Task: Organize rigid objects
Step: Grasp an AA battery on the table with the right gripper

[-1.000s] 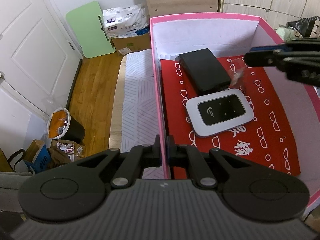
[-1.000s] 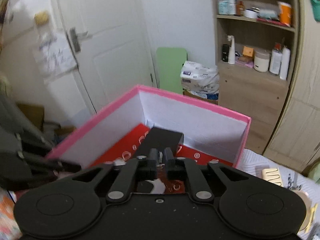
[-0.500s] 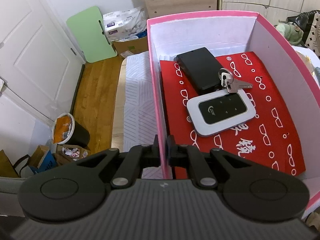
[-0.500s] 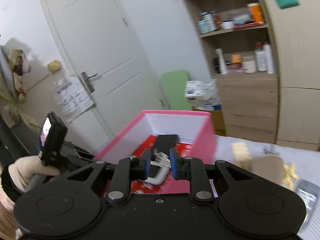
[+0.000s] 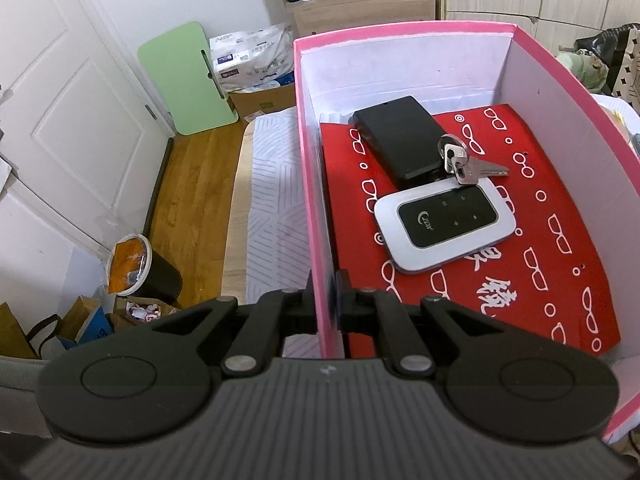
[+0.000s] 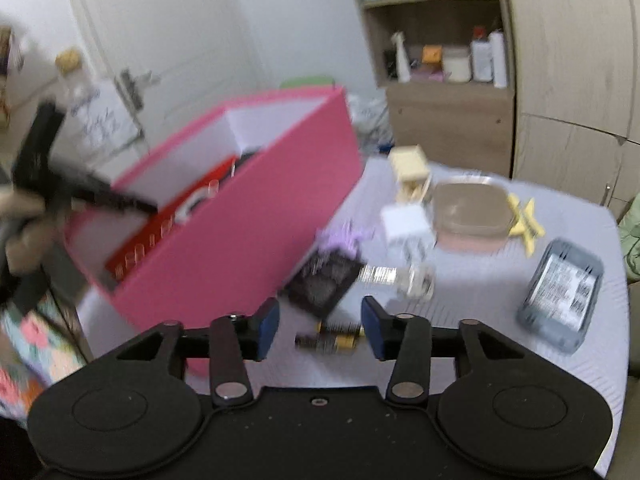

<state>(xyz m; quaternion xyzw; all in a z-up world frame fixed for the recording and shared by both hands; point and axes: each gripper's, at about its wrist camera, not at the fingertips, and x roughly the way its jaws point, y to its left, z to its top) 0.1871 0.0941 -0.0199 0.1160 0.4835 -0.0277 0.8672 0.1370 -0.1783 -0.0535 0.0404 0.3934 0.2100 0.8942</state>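
Left wrist view: the left gripper (image 5: 326, 300) is clenched on the pink box (image 5: 308, 184) wall, with keys (image 5: 464, 164), router (image 5: 444, 228) and a black case (image 5: 396, 140) inside. Released, the right gripper (image 6: 320, 326) hovers over batteries (image 6: 328, 340) on the counter (image 6: 480, 320); a careless reach could scatter them or nudge the box

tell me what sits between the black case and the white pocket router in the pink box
In the left wrist view, a bunch of keys lies between the black case and the white pocket router, overlapping the router's far edge.
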